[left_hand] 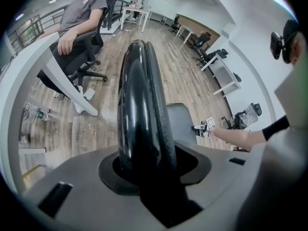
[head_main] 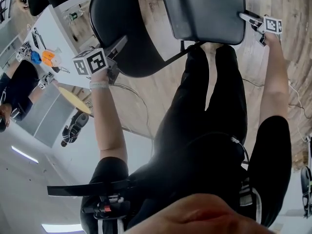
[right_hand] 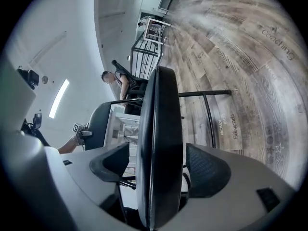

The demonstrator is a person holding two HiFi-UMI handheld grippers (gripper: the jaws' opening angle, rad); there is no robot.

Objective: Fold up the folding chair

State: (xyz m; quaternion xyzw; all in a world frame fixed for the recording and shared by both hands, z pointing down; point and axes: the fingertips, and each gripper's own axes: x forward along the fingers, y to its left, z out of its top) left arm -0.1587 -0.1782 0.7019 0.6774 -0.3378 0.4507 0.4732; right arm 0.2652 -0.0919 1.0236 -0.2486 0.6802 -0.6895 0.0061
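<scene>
Pale wood-plank floor (left_hand: 180, 73), white desks (left_hand: 224, 74), white walls (right_hand: 72, 32), strip ceiling lights (right_hand: 58, 98)

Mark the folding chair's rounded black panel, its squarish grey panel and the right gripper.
rounded black panel (head_main: 126, 29): head view, middle of its face.
squarish grey panel (head_main: 204, 11): head view, middle of its face.
right gripper (head_main: 245, 17): head view, between its fingers.

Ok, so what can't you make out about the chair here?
Frame: head view, mostly hidden behind seat and backrest.
Seat's far end: head view, cut off by the top edge.
Left tool's grip: left gripper view, the backrest's edge hides any contact, so pressing or not is unclear.
</scene>
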